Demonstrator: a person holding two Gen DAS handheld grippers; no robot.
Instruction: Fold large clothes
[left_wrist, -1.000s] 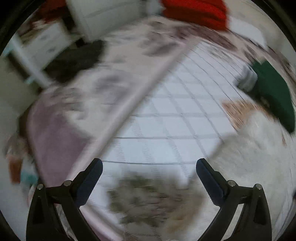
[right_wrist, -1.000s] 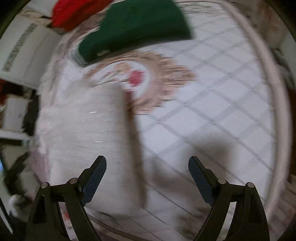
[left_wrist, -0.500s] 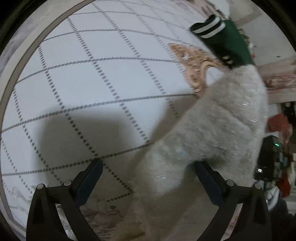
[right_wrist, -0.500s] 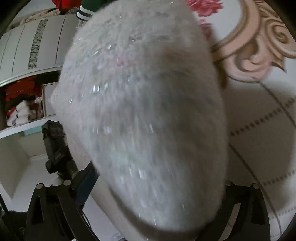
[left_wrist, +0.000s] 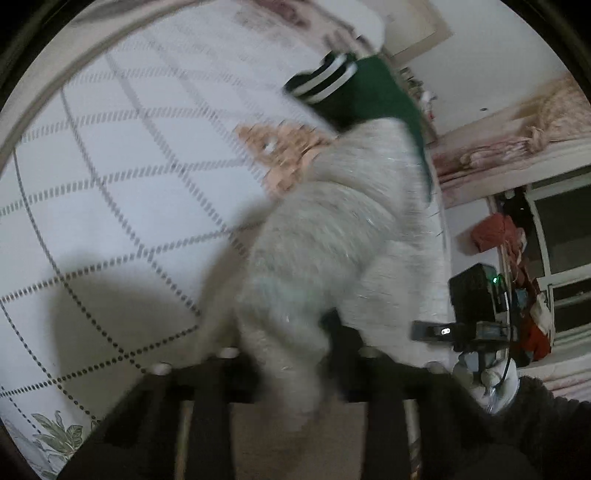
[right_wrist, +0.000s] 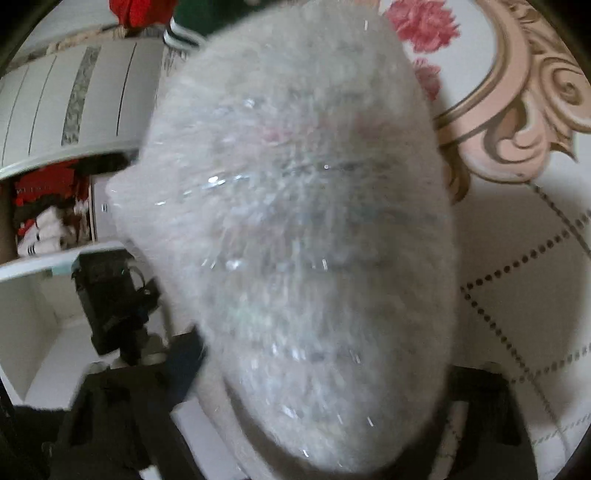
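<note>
Both grippers have dropped from over the bed onto the fuzzy white sweater (left_wrist: 343, 236), and the jaws have just been closing with its pile between them. Left gripper (left_wrist: 291, 369) is clenched on a narrow fold of the sweater right at my fingertips. Right gripper (right_wrist: 325, 376) sits around a much thicker bunch that fills nearly the whole view; its jaws are mostly buried, so I cannot tell whether the pads are pressing yet. The sweater lies on the bed (left_wrist: 110, 206), straight ahead of both grippers and running away from them, with a green garment (left_wrist: 373, 92) beyond its far end. As I read it, we're at the start: hold taken on the near end, no fold visible yet. Lifting, spreading flat and every fold are left to do.
</note>
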